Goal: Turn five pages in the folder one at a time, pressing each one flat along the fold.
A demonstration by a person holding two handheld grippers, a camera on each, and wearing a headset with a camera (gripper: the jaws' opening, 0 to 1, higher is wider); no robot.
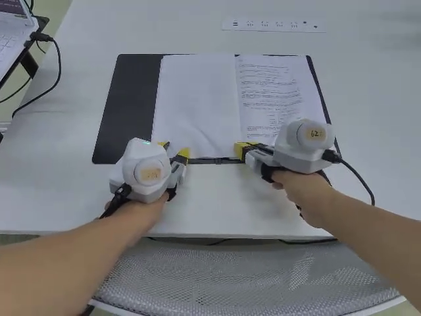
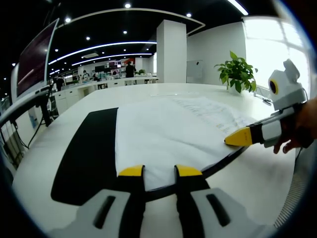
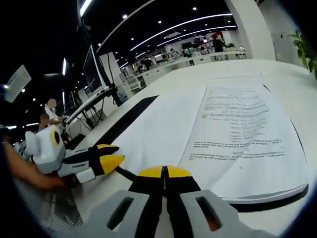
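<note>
- Head view: folder (image 1: 304, 62) lies open on the white table (image 1: 368, 99), straight ahead of you; fold (image 1: 235, 99) runs near-to-far, so any pressing stroke goes along that line, away from you or back.
- Printed page (image 1: 276, 99) sits right of the fold, blank page (image 1: 194, 105) left of it, w/ bare black cover (image 1: 128, 108) further left; the printed sheet looks like the next one to turn, and its free edge is on the right side.
- Right gripper (image 1: 242, 150) has its tips at the near edge of the folder, just beside the near end of the fold; it's the nearer one to the printed page. In the right gripper view the jaws are closed tip to tip w/ nothing seen between them; the page spreads ahead and to the right of them.
- Left gripper (image 1: 174, 156) is at the near edge too, by the blank page; in the left gripper view its jaws stand a little apart, holding nothing, w/ the sheet's near edge just beyond the tips.
- Both grippers are near each other, tips well short of touching; watch they don't cross over the fold.
- Nothing lies on the pages; power strip (image 1: 273, 25) is far beyond the folder; laptop (image 1: 13, 29) and cable (image 1: 52, 72) sit far left, well apart from the work.
</note>
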